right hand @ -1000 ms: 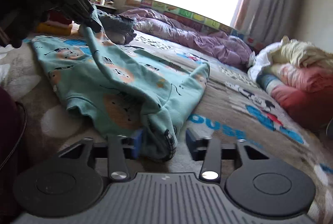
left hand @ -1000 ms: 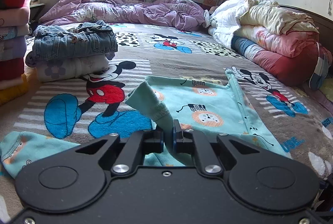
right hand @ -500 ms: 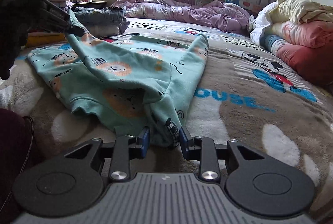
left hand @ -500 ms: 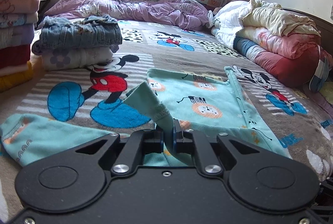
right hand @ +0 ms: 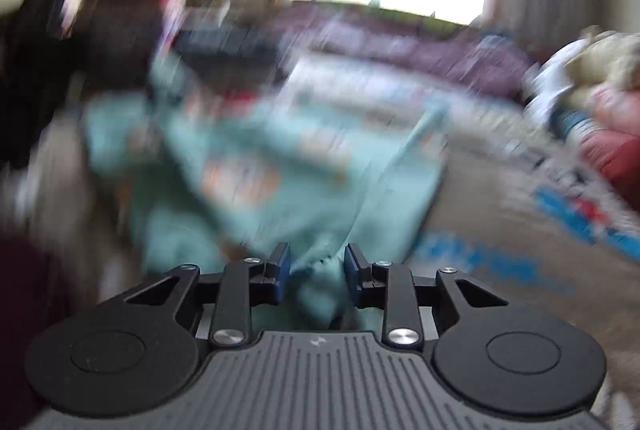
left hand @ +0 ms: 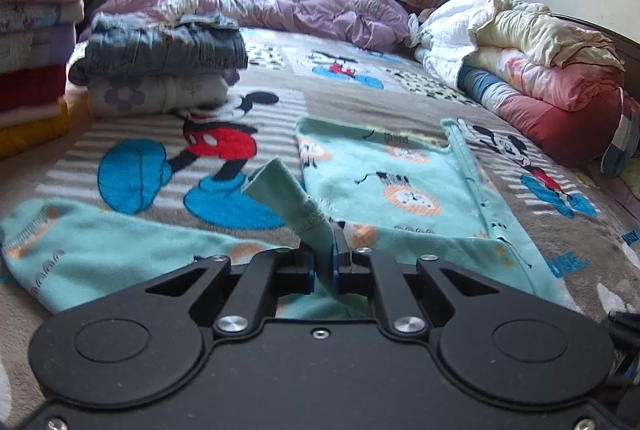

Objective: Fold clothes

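The teal printed garment (left hand: pixel 404 186) lies spread on the cartoon blanket (left hand: pixel 280 102) that covers the bed, in front of the purple quilt (left hand: pixel 256 6). The left gripper (left hand: pixel 323 262) has its fingers together, clamped on a ribbed edge of the garment and holding that flap raised off the blanket. In the blurred right wrist view, the right gripper (right hand: pixel 314 268) has a bunched fold of the garment between its 2 fingers, which stand partly apart; whether the pads press the cloth cannot be told. Left of the garment, folded jeans (left hand: pixel 164 46) sit on a floral bundle (left hand: pixel 156 94).
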### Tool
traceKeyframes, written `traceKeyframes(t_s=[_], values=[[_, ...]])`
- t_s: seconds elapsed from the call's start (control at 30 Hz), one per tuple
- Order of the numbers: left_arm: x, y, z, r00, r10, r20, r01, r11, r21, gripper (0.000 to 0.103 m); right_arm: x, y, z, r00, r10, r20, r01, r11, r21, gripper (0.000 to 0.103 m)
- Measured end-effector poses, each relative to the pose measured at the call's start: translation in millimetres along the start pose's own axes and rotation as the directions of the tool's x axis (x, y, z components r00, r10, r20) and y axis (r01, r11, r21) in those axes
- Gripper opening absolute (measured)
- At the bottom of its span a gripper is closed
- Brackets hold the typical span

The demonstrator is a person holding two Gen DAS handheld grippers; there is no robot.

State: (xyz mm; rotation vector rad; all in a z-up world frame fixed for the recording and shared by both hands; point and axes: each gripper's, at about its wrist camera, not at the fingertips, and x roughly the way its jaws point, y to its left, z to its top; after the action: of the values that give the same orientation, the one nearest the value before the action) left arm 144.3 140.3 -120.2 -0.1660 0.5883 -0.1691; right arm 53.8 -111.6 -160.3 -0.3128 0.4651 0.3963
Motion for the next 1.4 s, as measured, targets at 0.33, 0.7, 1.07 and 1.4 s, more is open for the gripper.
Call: traceKeyframes(t_s=[0.33,0.7,1.07,1.4], values=[[6,6,-8,1.0,0.009,-0.024,-0.009,1.0,-0.005,0.006,-2,29,-4,0.999,-0.048,-0.023,0.043,0.983,-0.18,0.038],[-16,10,15,0.991,0.135,0.017,-0.135,0.991,-0.028,0.025,-4,25,-6,1.0,-0.01,-0.029,0.004,0.983,-0.181,0.04],[71,-125,69,0.987,-0.123,-0.099,0.14,0.971,0.193,0.027,-6,23,-7,1.0,0.018,-0.014,-0.02,0.986,-0.165,0.044],[167,-158,98,0.961,-0.183,-0.206,0.203,0.976,0.081,0.031,-8,15,-9,0.998,0.067,0.004,-0.066,0.993,-0.102,0.045]])
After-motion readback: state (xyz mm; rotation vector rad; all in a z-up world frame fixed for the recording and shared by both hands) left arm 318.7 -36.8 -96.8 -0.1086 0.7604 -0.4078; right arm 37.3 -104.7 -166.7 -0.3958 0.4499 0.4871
